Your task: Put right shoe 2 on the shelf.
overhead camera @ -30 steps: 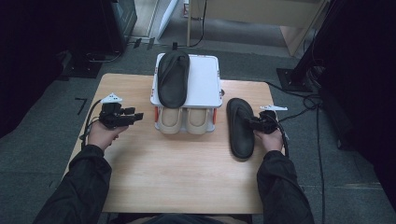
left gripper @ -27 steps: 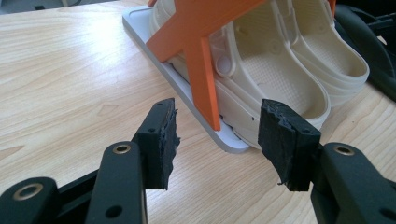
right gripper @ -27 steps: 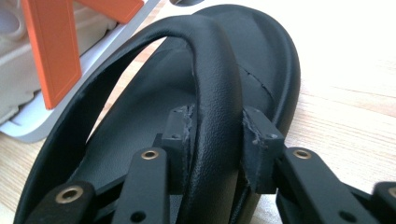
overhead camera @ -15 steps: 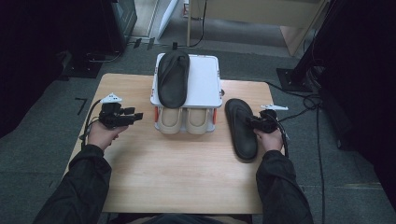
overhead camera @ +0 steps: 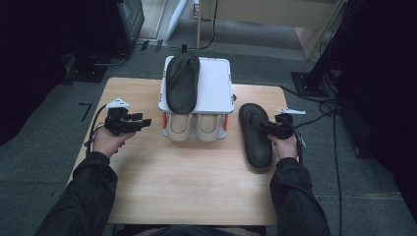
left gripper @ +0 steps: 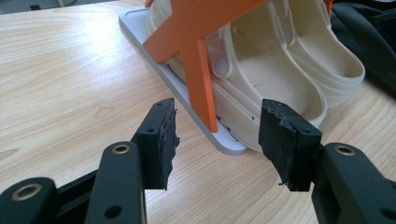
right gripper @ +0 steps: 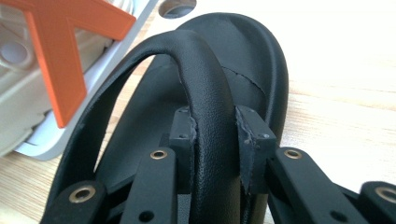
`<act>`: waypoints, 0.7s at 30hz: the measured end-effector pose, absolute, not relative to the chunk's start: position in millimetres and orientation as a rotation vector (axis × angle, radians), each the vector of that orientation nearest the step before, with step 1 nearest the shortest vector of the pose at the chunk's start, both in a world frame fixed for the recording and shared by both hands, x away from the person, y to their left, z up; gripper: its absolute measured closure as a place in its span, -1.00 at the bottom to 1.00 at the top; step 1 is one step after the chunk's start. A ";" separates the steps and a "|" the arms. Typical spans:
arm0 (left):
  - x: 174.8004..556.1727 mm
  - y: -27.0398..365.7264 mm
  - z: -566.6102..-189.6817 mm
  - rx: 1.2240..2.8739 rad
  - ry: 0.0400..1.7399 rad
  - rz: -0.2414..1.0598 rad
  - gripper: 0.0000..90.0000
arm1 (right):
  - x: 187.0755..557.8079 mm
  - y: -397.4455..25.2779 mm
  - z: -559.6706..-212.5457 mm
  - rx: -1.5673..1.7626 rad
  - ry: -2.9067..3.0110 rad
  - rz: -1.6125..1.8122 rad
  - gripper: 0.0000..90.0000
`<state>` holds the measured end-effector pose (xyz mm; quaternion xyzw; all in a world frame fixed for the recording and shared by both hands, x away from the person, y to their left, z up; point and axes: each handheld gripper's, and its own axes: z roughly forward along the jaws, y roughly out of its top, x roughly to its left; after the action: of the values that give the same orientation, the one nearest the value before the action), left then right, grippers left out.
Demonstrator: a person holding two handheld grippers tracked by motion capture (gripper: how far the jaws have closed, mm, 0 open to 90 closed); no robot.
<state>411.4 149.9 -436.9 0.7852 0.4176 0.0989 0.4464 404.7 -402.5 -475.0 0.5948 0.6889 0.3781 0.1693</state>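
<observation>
A black flip-flop [overhead camera: 254,133] lies on the wooden table to the right of a small white two-level shoe rack [overhead camera: 216,86]. My right gripper [overhead camera: 269,129] is shut on its strap [right gripper: 210,107], the two pads pressing it from either side. A second black flip-flop [overhead camera: 182,81] lies on the rack's top shelf. Two cream clogs [overhead camera: 193,126] sit on the lower shelf, seen close in the left gripper view as cream clogs [left gripper: 280,60] behind an orange rack leg [left gripper: 198,60]. My left gripper [overhead camera: 142,122] is open left of the rack, with nothing between its pads [left gripper: 161,135].
The table [overhead camera: 187,182] has bare wood in front of the rack and at both sides. Cables [overhead camera: 314,105] trail off the right edge. Dark furniture and a black stand [overhead camera: 310,81] surround the table on the grey floor.
The right gripper has shifted slightly left together with the flip-flop it holds by the strap. The left gripper has stayed where it was.
</observation>
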 end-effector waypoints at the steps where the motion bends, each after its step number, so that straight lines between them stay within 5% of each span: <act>1: 411.3 150.1 -436.7 1.942 1.036 0.241 0.03 | 404.3 -401.6 -473.2 1.694 1.957 1.076 0.57; 21: 410.7 151.5 -435.9 1.935 1.032 0.235 0.03 | 412.5 -389.1 -412.9 1.710 1.945 1.111 0.58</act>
<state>410.7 151.5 -435.9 0.7831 0.4177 0.0950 0.4509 412.5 -389.1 -412.9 0.5989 0.6812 0.3891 0.1611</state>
